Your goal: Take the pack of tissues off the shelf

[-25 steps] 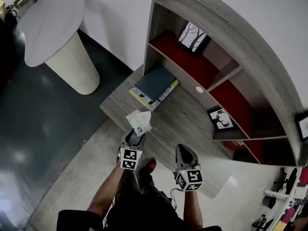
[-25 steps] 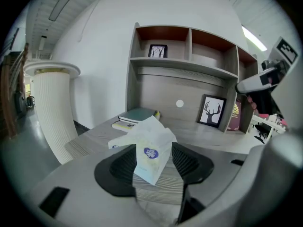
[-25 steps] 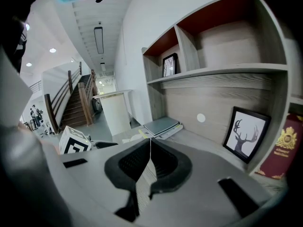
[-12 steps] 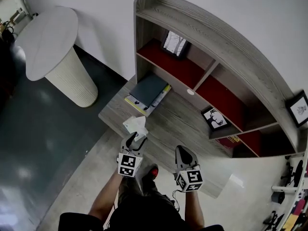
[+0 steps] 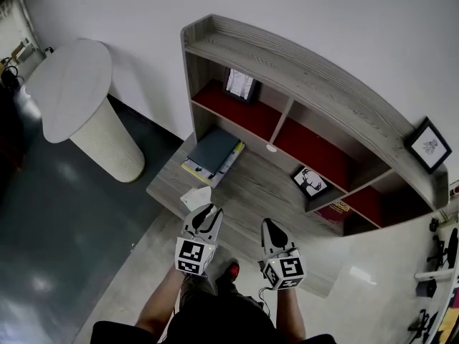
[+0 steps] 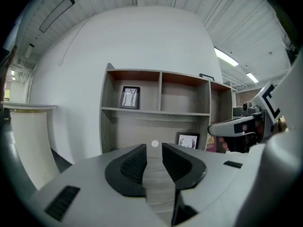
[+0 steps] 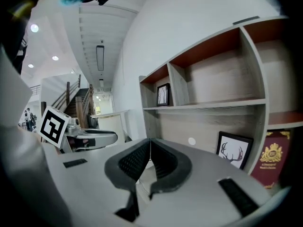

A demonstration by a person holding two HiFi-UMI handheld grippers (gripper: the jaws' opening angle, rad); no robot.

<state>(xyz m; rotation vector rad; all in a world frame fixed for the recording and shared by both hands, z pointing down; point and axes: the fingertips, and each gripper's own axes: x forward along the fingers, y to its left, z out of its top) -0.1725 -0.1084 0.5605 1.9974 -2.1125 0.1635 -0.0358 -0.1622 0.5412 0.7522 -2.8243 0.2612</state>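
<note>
Far left: one round white table (image 5: 68,84) on a ribbed pedestal, standing well apart from the shelf unit (image 5: 301,56).

Shelf unit is grey wood with red-backed compartments and a broad lower ledge (image 5: 251,192).

Left end of ledge: one stack of flat books (image 5: 214,149), a dark grey cover on top and a yellow-edged one beneath. Print on them is too small to read.

Pack of tissues (image 5: 195,197), count one: white, lying on the ledge at its front left corner, nearer the edge than the books. It sits just beside the tip of the left gripper (image 5: 206,212), on that gripper's left, and is not between the jaws.

Left gripper: jaws are closing. Its own view shows a narrow gap with only bare ledge wood between the pads, so it grasps nothing.

Right gripper (image 5: 269,226): jaw tips meet, clenched on nothing, held over the front of the ledge.

Each gripper carries one cube with black-and-white square markers. No letters on them.

One small white disc (image 5: 271,147) lies on the ledge near the back wall.

Framed pictures, count three:
- One (image 5: 239,84) in the upper left compartment, showing bare trees.
- One (image 5: 309,181) on the ledge to the right, showing antlers.
- One (image 5: 428,145) on the top board at the far right.

One red book (image 5: 337,208) with a gold crest sits in the lower right compartment. Its lettering is not legible.
</note>
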